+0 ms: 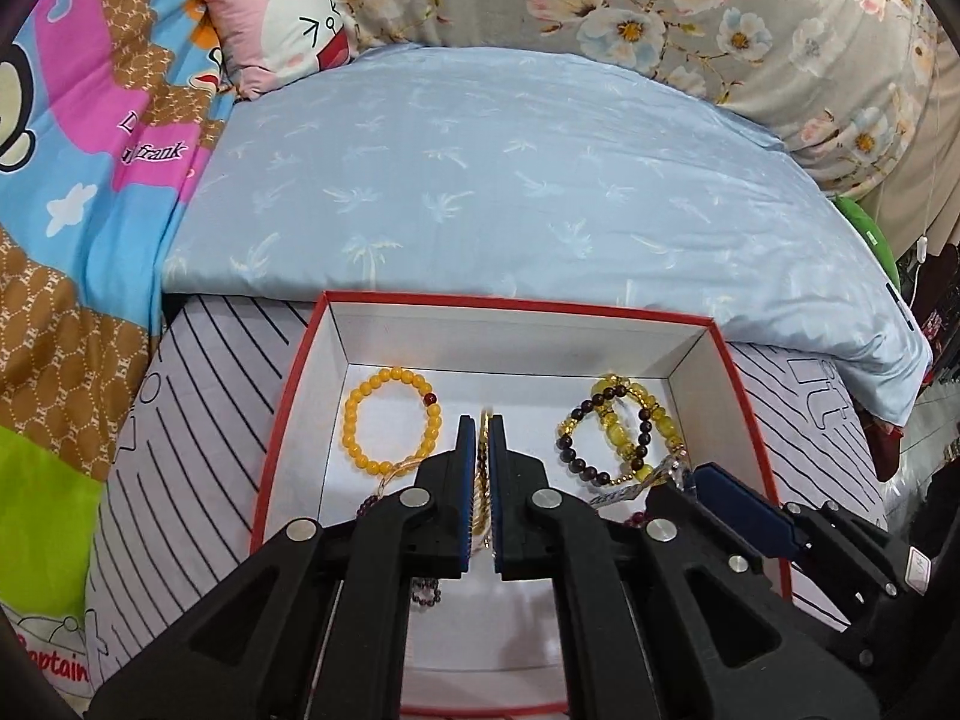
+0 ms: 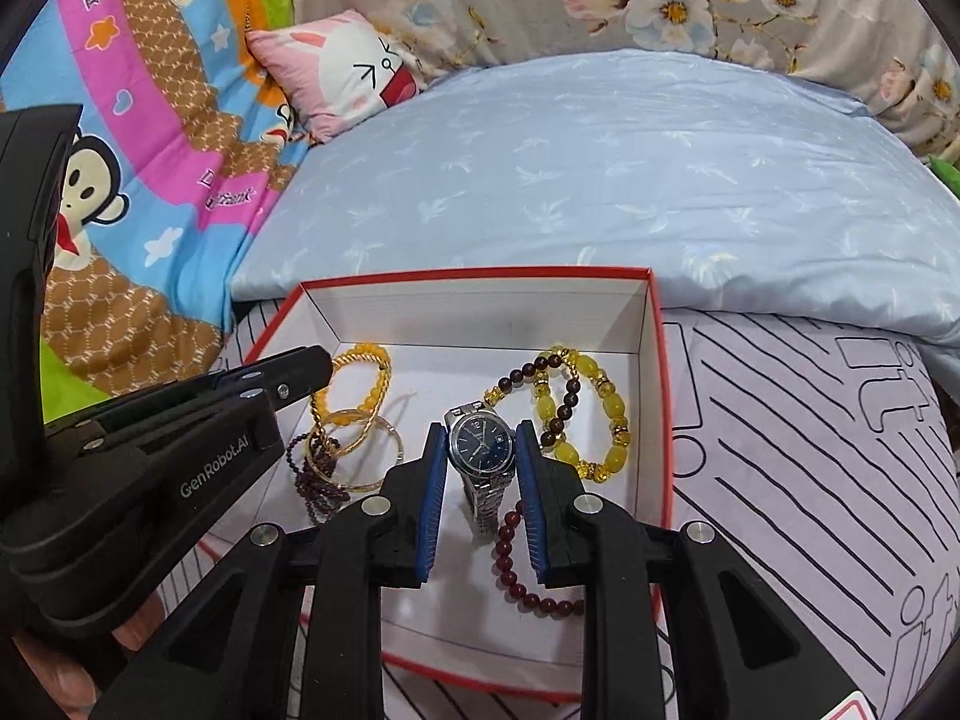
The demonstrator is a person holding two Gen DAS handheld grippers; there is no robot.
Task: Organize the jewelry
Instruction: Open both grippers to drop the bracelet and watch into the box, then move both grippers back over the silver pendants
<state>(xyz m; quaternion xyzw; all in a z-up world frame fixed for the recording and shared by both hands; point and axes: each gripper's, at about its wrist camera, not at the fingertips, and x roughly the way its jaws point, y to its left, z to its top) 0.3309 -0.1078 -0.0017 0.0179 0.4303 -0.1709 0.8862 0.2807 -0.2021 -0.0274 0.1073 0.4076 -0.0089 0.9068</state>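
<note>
Jewelry fills a shallow white cardboard box with a red rim (image 2: 655, 360), which sits on a bed beside a pale blue quilt (image 2: 600, 180). The right gripper (image 2: 482, 462) reaches into the box, and its blue-padded fingers (image 2: 433, 480) stand slightly apart on either side of a silver wristwatch with a dark blue dial (image 2: 483, 450); whether the pads press on the watch case I cannot tell. Just below those fingertips curls a strand of dark red round beads (image 2: 510, 564). Beyond the right finger lie a chunky yellow translucent bead bracelet (image 2: 612, 414) and a dark brown bead bracelet (image 2: 555, 396), overlapping. The left gripper (image 1: 482, 438) is also inside the box, its fingers (image 1: 465, 480) closed to a narrow slit around a twisted gold chain bangle (image 1: 480, 492). Left of these fingers rests a yellow-orange round-bead bracelet (image 1: 390, 417), flat on the box floor.
</note>
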